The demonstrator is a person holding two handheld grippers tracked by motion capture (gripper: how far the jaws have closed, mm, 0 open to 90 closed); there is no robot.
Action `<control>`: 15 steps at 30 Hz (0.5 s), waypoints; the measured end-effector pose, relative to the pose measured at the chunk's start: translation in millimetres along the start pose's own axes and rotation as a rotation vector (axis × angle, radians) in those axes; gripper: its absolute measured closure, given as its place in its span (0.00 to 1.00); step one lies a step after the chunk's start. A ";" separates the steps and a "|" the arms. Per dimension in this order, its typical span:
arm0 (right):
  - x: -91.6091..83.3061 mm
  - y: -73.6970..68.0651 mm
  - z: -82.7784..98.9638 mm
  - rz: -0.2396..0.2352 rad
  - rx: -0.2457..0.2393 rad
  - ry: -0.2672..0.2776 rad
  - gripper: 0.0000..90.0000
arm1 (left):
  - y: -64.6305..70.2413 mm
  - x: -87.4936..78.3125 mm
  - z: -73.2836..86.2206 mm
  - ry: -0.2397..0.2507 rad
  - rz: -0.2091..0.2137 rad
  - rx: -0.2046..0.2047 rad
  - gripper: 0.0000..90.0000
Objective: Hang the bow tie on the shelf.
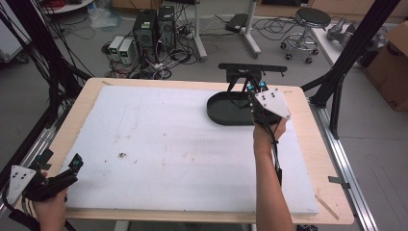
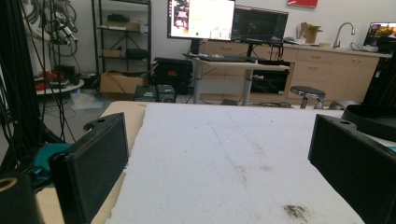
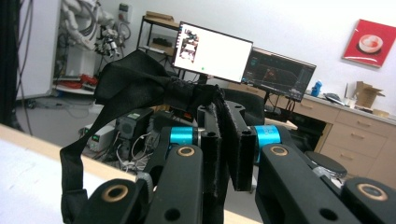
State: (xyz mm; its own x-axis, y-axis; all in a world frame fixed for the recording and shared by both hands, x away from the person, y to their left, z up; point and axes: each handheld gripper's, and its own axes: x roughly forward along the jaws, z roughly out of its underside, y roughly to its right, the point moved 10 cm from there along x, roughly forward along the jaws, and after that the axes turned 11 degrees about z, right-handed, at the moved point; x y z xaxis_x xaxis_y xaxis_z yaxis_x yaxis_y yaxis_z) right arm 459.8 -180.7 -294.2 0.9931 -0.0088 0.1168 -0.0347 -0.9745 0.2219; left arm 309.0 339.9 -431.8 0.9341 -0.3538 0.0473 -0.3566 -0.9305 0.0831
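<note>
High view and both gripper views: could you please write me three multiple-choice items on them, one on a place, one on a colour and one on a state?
1. Where on the white foam board does the oval tray sit?
A. near left corner
B. far right part
C. dead centre

2. What colour is the bow tie in the right tongs?
A. red
B. white
C. black

3. How do the left tongs stand?
A. open, with nothing between them
B. shut on the tray
C. shut on a cable

Key:
1 B: in the high view the oval tray lies at the far right of the white foam board.
2 C: the right gripper view shows the right tongs clamped on a black bow tie.
3 A: the left tongs have their jaws wide apart over bare board.
</note>
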 end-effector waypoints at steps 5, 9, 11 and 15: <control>26.5 4.6 4.6 0.028 0.013 -0.006 0.94 | 1.8 1.4 0.7 -0.003 0.005 0.006 0.06; 46.7 6.4 14.8 0.044 0.027 -0.024 0.94 | 4.0 2.9 1.0 -0.004 0.016 0.010 0.06; 56.7 5.5 19.4 0.050 0.018 -0.028 0.94 | 4.4 3.2 0.7 -0.004 0.016 0.012 0.06; 73.0 5.8 31.8 0.067 0.037 -0.043 0.94 | 5.8 4.1 0.5 0.002 0.018 0.010 0.06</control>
State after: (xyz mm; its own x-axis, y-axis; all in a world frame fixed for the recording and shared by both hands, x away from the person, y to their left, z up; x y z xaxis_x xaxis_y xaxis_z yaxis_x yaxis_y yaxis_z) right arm 535.7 -194.1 -315.2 0.9927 -0.0831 0.0879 -0.0979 -0.9789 0.1794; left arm 310.7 333.1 -431.6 0.9276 -0.3702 0.0502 -0.3731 -0.9250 0.0725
